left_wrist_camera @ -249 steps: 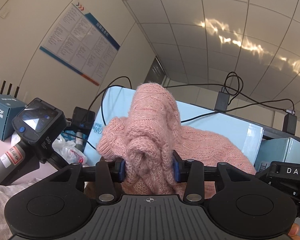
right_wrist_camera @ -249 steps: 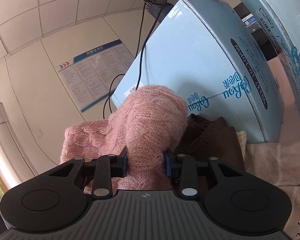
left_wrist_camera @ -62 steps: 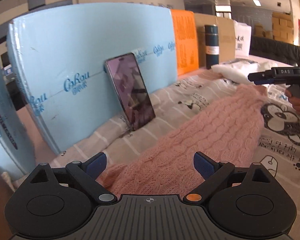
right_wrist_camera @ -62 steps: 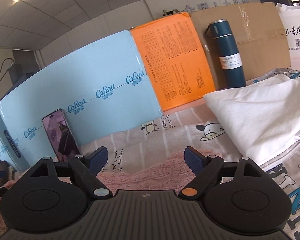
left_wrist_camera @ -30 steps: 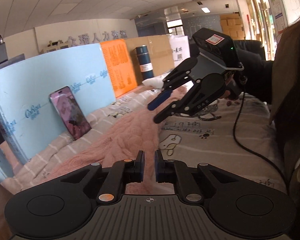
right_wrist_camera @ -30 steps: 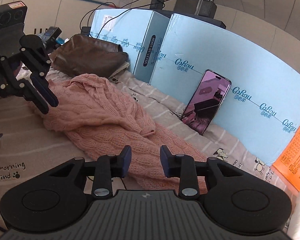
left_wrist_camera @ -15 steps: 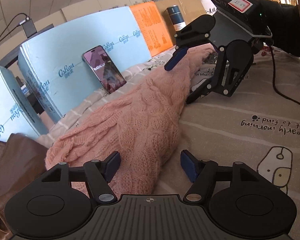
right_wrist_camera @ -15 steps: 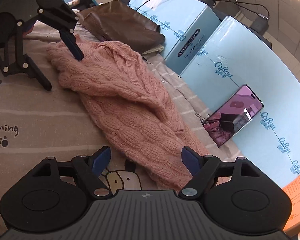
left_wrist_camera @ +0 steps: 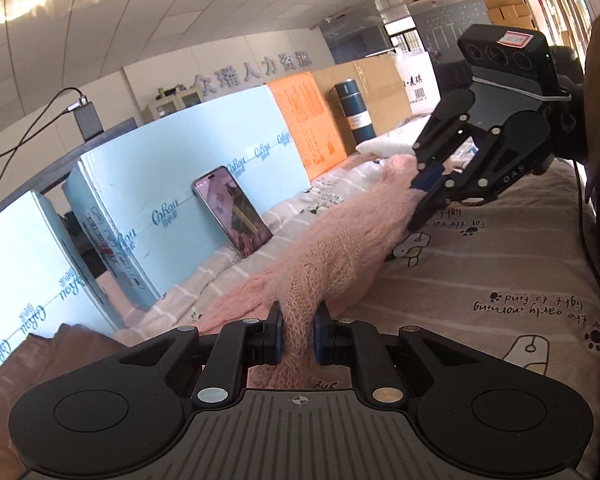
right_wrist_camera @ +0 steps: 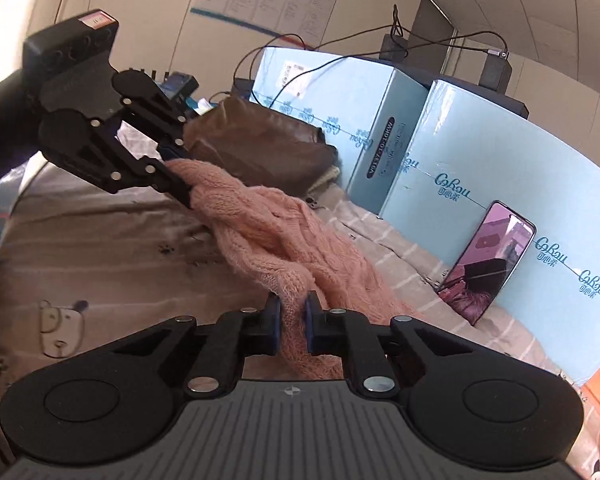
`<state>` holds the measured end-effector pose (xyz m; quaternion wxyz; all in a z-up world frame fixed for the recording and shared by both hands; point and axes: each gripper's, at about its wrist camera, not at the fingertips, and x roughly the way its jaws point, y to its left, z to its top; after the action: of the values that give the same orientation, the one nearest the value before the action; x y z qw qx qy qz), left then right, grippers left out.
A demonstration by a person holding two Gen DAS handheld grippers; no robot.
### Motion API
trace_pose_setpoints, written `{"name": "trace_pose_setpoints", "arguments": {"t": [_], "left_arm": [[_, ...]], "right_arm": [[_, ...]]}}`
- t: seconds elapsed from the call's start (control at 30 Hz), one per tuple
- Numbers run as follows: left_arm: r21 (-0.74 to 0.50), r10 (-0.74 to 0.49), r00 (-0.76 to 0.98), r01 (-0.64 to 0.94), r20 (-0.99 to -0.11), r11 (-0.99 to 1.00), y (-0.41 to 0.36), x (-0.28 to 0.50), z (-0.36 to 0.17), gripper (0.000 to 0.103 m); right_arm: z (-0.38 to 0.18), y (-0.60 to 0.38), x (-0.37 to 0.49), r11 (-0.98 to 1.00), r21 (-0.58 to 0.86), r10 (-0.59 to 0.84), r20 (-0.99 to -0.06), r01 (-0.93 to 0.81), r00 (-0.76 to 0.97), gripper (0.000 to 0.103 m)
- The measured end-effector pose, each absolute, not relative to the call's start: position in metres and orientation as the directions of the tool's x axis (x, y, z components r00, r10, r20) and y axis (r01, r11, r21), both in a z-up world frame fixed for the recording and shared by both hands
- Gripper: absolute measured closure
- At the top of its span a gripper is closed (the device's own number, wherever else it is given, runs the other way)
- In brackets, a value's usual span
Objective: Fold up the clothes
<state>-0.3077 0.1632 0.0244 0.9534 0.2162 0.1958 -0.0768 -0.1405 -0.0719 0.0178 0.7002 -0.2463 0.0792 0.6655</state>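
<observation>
A pink cable-knit sweater (left_wrist_camera: 340, 248) is stretched between my two grippers above a cartoon-print bedsheet (left_wrist_camera: 512, 288). My left gripper (left_wrist_camera: 299, 336) is shut on one end of the sweater. My right gripper (right_wrist_camera: 291, 322) is shut on the other end of the sweater (right_wrist_camera: 284, 236). In the left wrist view the right gripper (left_wrist_camera: 430, 184) shows at the far end, clamped on the knit. In the right wrist view the left gripper (right_wrist_camera: 176, 172) shows at the upper left, clamped on the knit.
Light blue boxes (left_wrist_camera: 172, 196) stand along the far side with a phone (left_wrist_camera: 233, 212) leaning on one. A brown garment (right_wrist_camera: 260, 140) lies at one end. An orange box (left_wrist_camera: 306, 120), a dark bottle (left_wrist_camera: 354, 108) and a white cloth (left_wrist_camera: 388, 140) are further along.
Both grippers were open half a second ago over the sweater lying on the sheet. Now each has shut on an end, and the sweater is lifted and pulled between them.
</observation>
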Motion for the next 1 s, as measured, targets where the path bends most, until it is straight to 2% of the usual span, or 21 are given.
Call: {"name": "trace_pose_setpoints", "arguments": {"t": [0.23,0.3,0.33,0.4,0.43,0.5,0.57,0.6,0.63,0.7,0.8,0.87,0.9,0.93,1.0], "left_arm": [[0.310,-0.088,0.837,0.295,-0.539,0.904,0.156,-0.321,0.000,0.090],[0.291,-0.078,0.819,0.288,-0.568,0.912,0.156,-0.321,-0.009,0.090],[0.278,-0.075,0.809,0.285,-0.583,0.917,0.157,-0.322,-0.014,0.089],[0.263,-0.076,0.802,0.282,-0.593,0.923,0.158,-0.325,-0.018,0.084],[0.259,-0.082,0.801,0.286,-0.594,0.923,0.159,-0.326,-0.017,0.084],[0.239,-0.110,0.809,0.297,-0.578,0.925,0.161,-0.330,-0.012,0.074],[0.203,-0.149,0.840,0.292,-0.522,0.934,0.167,-0.336,-0.002,0.070],[0.180,-0.165,0.860,0.281,-0.483,0.943,0.170,-0.339,0.004,0.065],[0.162,-0.171,0.877,0.269,-0.450,0.950,0.173,-0.340,0.008,0.062],[0.123,-0.177,0.912,0.237,-0.371,0.964,0.178,-0.340,0.016,0.041],[0.079,-0.163,0.933,0.198,-0.322,0.977,0.181,-0.327,0.018,0.031],[0.083,-0.165,0.925,0.205,-0.342,0.975,0.178,-0.316,0.013,0.031],[0.084,-0.168,0.919,0.211,-0.356,0.974,0.176,-0.312,0.010,0.031],[0.086,-0.171,0.913,0.217,-0.370,0.972,0.174,-0.307,0.007,0.031],[0.079,-0.176,0.903,0.224,-0.393,0.971,0.173,-0.300,0.001,0.031]], "right_arm": [[-0.006,-0.085,-0.170,-0.014,-0.097,0.842,-0.539,-0.995,0.041,0.092],[-0.012,-0.092,-0.167,0.046,-0.061,0.839,-0.540,-0.997,0.072,0.088],[-0.011,-0.100,-0.162,0.104,-0.054,0.844,-0.524,-0.993,0.117,0.083],[-0.010,-0.115,-0.151,0.218,-0.036,0.845,-0.493,-0.975,0.208,0.068],[-0.009,-0.123,-0.145,0.274,-0.026,0.841,-0.478,-0.961,0.253,0.056],[-0.007,-0.139,-0.134,0.383,-0.002,0.825,-0.449,-0.924,0.343,0.052],[-0.005,-0.155,-0.123,0.485,0.025,0.798,-0.422,-0.874,0.431,0.039],[-0.004,-0.163,-0.118,0.534,0.040,0.780,-0.409,-0.845,0.473,0.037],[-0.003,-0.171,-0.112,0.580,0.056,0.759,-0.397,-0.813,0.515,0.037],[-0.008,-0.190,-0.092,0.712,0.090,0.666,-0.403,-0.697,0.628,0.037],[-0.015,-0.219,-0.060,0.871,0.136,0.482,-0.427,-0.473,0.765,0.032],[-0.020,-0.239,-0.039,0.940,0.162,0.342,-0.448,-0.301,0.826,0.031],[-0.025,-0.245,-0.029,0.947,0.177,0.321,-0.476,-0.268,0.819,0.031],[-0.030,-0.246,-0.024,0.943,0.191,0.332,-0.510,-0.273,0.793,0.035],[-0.035,-0.245,-0.021,0.933,0.201,0.359,-0.544,-0.297,0.759,0.063]]}}
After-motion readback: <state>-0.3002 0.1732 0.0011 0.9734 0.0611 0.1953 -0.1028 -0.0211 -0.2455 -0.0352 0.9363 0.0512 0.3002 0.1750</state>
